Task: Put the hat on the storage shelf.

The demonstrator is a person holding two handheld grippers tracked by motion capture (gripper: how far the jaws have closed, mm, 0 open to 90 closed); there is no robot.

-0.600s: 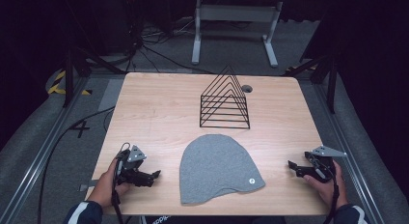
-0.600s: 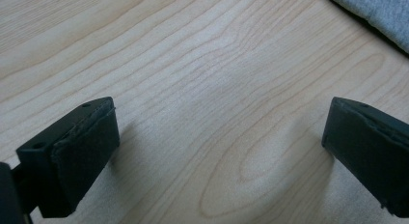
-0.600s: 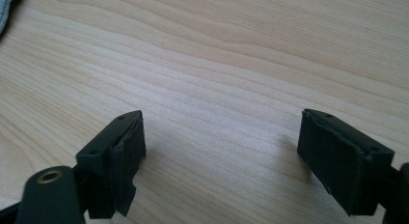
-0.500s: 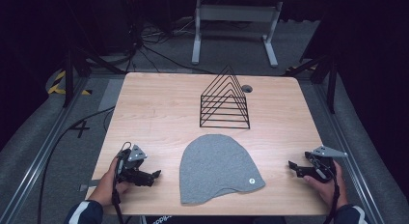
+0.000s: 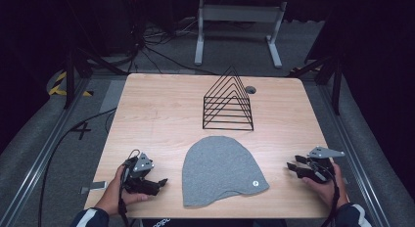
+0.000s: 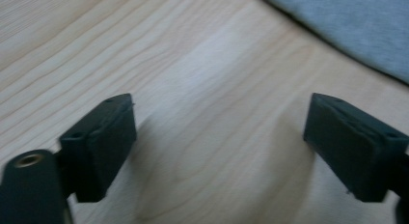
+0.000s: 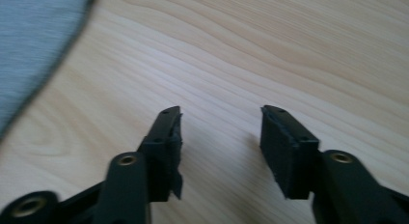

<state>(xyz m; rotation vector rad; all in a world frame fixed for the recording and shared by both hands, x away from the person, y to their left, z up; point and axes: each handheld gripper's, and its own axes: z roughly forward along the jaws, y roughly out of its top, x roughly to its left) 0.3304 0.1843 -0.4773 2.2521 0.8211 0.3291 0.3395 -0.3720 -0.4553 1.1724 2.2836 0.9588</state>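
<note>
A grey knit beanie (image 5: 218, 168) lies flat near the front edge of the wooden table (image 5: 156, 119), with a small round badge at its lower right. My left gripper (image 5: 157, 184) rests on the table to the beanie's left, held in a hand and pointing toward it. Its jaws stand wide open over bare wood (image 6: 219, 137), and the beanie's edge (image 6: 347, 26) lies beyond them. My right gripper (image 5: 291, 168) sits to the beanie's right and points left. It is open with nothing between its jaws (image 7: 219, 122), and the beanie (image 7: 34, 45) lies off to one side.
A black wire rack (image 5: 228, 103) shaped like a row of triangles stands behind the beanie at mid-table. A small round hole (image 5: 250, 90) is in the tabletop behind it. Cables and a metal stand lie on the floor beyond the table.
</note>
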